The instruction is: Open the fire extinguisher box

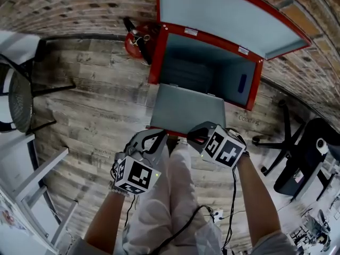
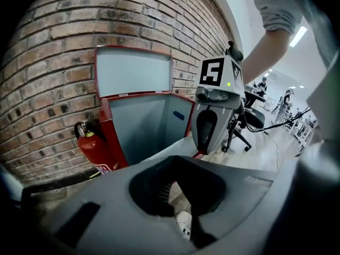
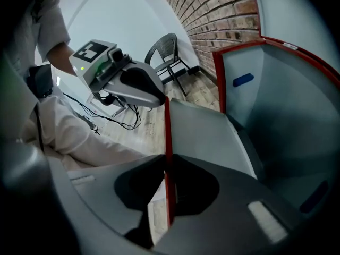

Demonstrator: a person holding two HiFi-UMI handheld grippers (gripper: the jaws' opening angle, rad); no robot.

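The red fire extinguisher box point(image 1: 256, 84) stands on the floor against the brick wall, its lid point(image 1: 223, 15) raised and its grey front door point(image 1: 186, 110) folded down toward me. The box's inside looks empty. My right gripper point(image 1: 197, 134) is at the door's near edge; in the right gripper view the door's red rim point(image 3: 166, 137) runs between the jaws of the right gripper point(image 3: 167, 161), which are closed on it. My left gripper point(image 1: 159, 139) is just left of it, shut with nothing between its jaws point(image 2: 178, 161). A red extinguisher point(image 1: 135, 41) stands left of the box.
A black mesh chair point(image 1: 21, 100) stands at the left and a black office chair point(image 1: 297, 153) at the right. White furniture point(image 1: 37, 185) is at the lower left. My legs in white trousers point(image 1: 170, 195) and trailing cables point(image 1: 223, 211) are below the grippers.
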